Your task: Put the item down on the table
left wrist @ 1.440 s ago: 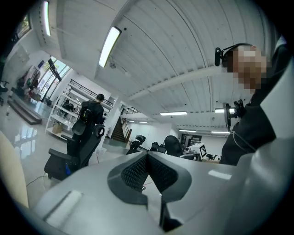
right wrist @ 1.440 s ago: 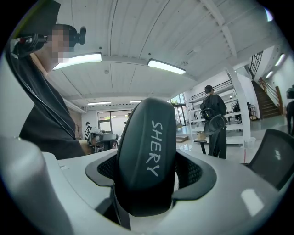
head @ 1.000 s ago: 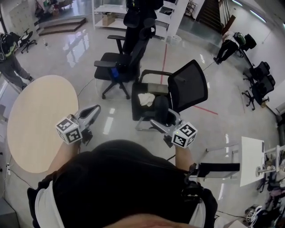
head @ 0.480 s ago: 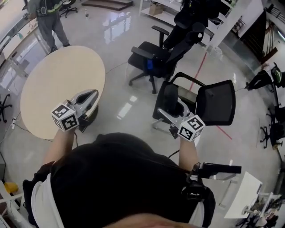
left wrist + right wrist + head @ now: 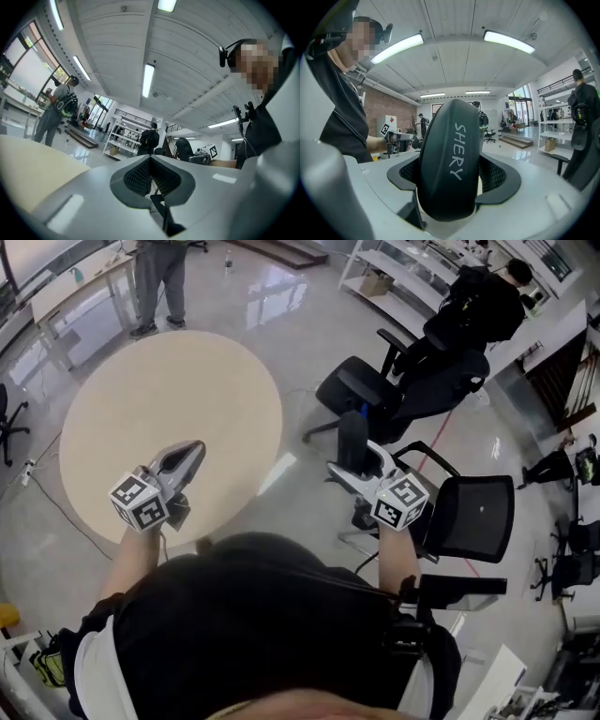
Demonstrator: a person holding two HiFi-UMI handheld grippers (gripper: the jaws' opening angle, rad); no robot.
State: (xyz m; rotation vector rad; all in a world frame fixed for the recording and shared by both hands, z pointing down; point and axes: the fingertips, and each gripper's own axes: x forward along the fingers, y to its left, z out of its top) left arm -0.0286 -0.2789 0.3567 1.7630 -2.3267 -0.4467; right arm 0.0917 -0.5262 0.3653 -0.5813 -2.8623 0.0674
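Overhead, from the head view, I count two claws, one item and one round beige counter. My left claw hangs over the counter's near edge. My right claw is off the counter, past its right edge and above the glossy floor. The item is a dark oblong case standing upright in the right claw, so it is not on the counter.

Two black office chairs sit close to the right claw: a mesh-backed chair just beside it and a padded chair further out. Two other people are in the room. One wears black and is beyond the padded chair, and one stands past the counter's far edge.

Only the right gripper view shows the hold in detail. The ribbed pads press on both sides of the case, about half spread, and white lettering down its front reads SHERY. That view also shows the left claw off to the side, which the head view shows from above.

Only the left gripper view shows that claw's pads brought together with nothing between them. It also shows a strip of the counter at its lower left and the right claw's marker cube in the distance.
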